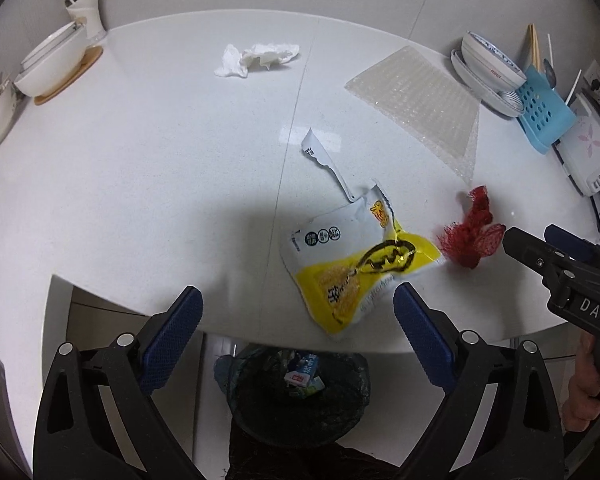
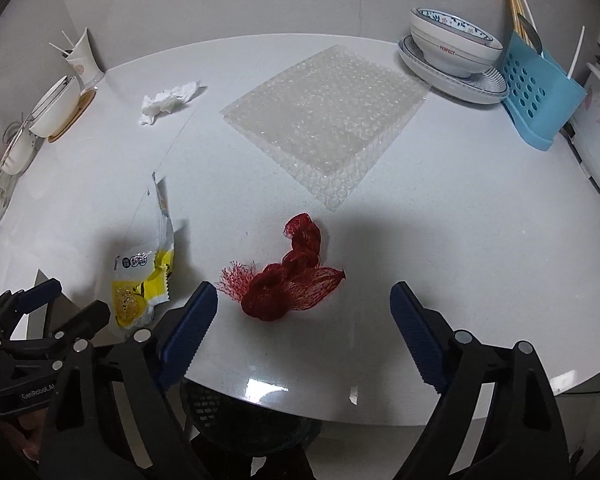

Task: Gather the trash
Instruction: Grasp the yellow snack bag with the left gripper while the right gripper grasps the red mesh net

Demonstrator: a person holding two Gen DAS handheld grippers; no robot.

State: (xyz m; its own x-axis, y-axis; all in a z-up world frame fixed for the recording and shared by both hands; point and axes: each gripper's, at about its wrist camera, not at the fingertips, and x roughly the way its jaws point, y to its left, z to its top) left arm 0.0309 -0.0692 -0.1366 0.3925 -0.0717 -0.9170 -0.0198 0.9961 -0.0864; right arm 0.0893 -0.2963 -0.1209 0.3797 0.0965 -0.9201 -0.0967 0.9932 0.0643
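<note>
Four trash pieces remain on the desk (image 2: pixel 459 240): red net (image 2: pixel 288 280) just ahead of our right gripper (image 2: pixel 303 312), wrapper (image 1: pixel 351 256) ahead of left gripper (image 1: pixel 298 312), both fingers spread, empty.

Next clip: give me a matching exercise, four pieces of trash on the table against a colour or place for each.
Things:
1. snack wrapper
2. mesh net bag
3. bubble wrap sheet
4. crumpled tissue

Descriptions:
A. clear, beside the stacked bowl and plate
B. red, lying ahead of the right gripper
C. white, far side near the paper cup
D. yellow and white, torn open

Pairs: 1-D, 2-B, 3-A, 4-C
</note>
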